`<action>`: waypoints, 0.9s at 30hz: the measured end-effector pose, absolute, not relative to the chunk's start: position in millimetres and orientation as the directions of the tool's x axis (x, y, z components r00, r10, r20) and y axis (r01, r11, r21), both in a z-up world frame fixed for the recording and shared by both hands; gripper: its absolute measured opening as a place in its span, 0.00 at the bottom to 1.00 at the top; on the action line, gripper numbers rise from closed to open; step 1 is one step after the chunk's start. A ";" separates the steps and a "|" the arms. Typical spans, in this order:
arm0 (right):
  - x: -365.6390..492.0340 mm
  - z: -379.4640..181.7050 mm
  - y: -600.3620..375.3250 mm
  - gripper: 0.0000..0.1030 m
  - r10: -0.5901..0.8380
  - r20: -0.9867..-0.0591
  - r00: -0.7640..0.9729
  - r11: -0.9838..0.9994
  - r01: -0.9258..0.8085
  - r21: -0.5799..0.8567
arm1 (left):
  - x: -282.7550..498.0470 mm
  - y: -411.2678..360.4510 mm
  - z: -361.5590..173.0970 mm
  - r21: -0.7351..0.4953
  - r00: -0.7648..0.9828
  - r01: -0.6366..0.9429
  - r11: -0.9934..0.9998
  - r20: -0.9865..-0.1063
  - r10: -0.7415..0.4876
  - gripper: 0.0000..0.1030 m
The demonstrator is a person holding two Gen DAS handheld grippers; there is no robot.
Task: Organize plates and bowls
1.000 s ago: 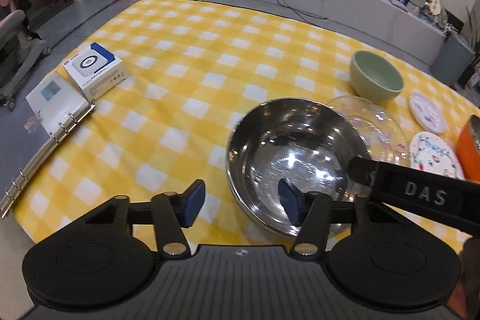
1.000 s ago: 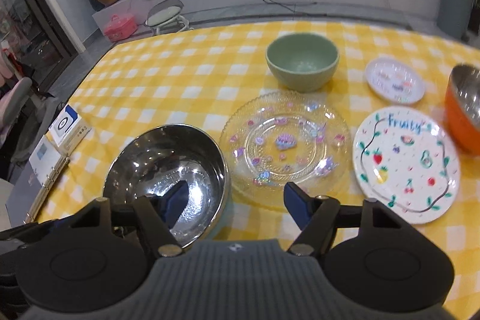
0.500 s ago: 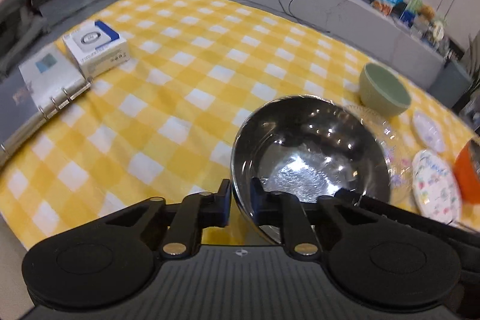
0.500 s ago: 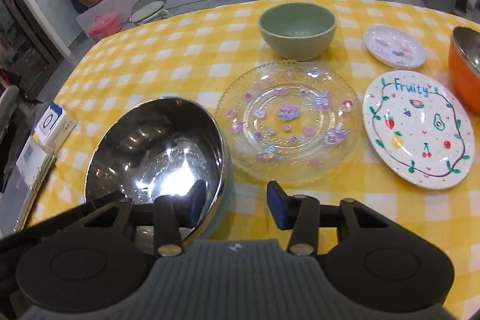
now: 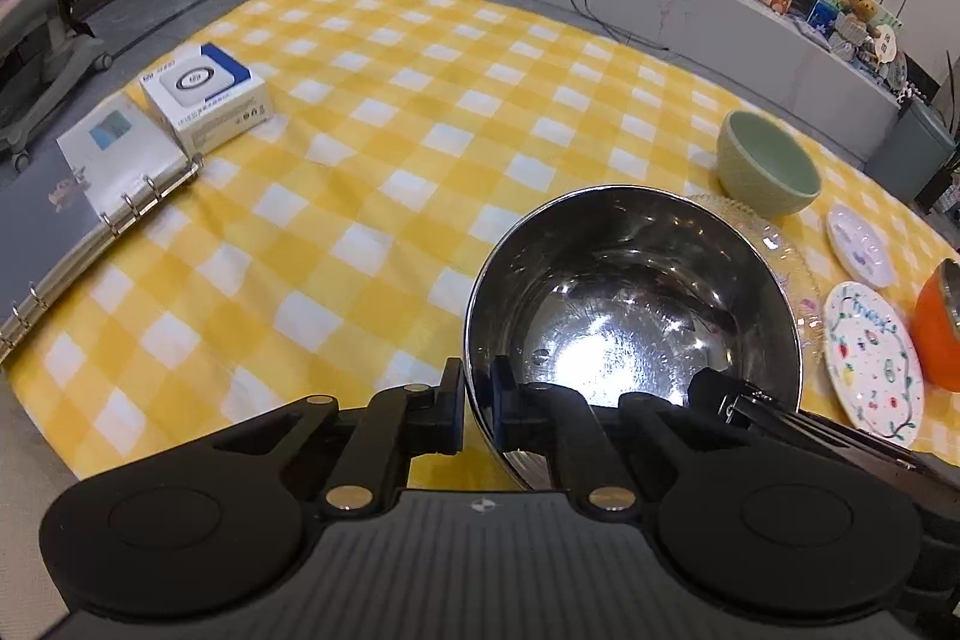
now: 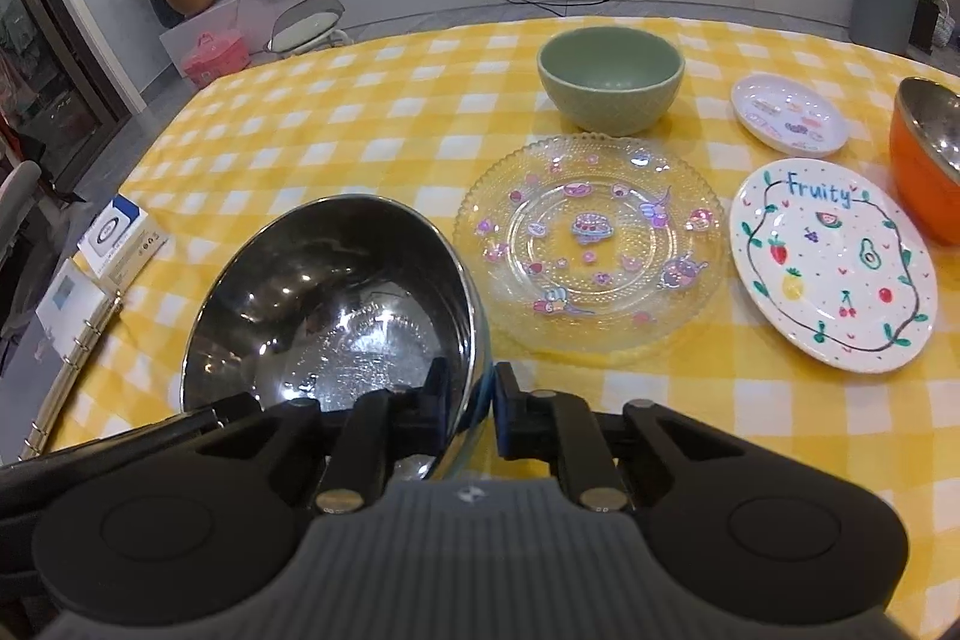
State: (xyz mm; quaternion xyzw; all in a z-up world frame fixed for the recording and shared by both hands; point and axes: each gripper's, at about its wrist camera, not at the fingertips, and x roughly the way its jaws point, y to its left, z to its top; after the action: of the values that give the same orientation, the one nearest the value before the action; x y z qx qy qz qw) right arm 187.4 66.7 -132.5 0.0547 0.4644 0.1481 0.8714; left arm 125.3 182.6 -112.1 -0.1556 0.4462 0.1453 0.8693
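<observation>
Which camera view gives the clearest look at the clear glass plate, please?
The right wrist view: the glass plate lies fully visible, its stickers plain. In the left wrist view only its rim shows behind the steel bowl.

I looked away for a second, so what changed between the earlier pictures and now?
Both claws closed on the steel bowl: the left claw pinches its near rim, and the right claw has just been closing on the rim's other side. The bowl now looks tipped. The glass plate, green bowl, Fruity plate and orange bowl stayed put.
</observation>
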 end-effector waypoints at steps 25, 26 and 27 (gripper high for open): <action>124.6 -87.6 -14.1 0.18 0.319 -0.816 0.482 0.948 -0.155 0.279 | 93.4 120.6 -75.8 -0.085 0.467 -0.107 0.991 -0.884 -0.025 0.12; 123.5 -91.0 -16.5 0.18 0.321 -0.823 0.469 0.947 -0.152 0.283 | 92.6 119.6 -80.0 -0.091 0.458 -0.102 0.991 -0.888 -0.034 0.12; 122.5 -94.4 -17.5 0.18 0.317 -0.829 0.461 0.948 -0.152 0.278 | 91.8 118.6 -84.3 -0.094 0.449 -0.100 0.991 -0.893 -0.039 0.12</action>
State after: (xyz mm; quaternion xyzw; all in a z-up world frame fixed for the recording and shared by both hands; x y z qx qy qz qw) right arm 122.5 -17.5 -94.4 0.0822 0.5005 0.1380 0.8507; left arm 91.8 118.6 -84.3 -0.0665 0.5247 0.0179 0.8485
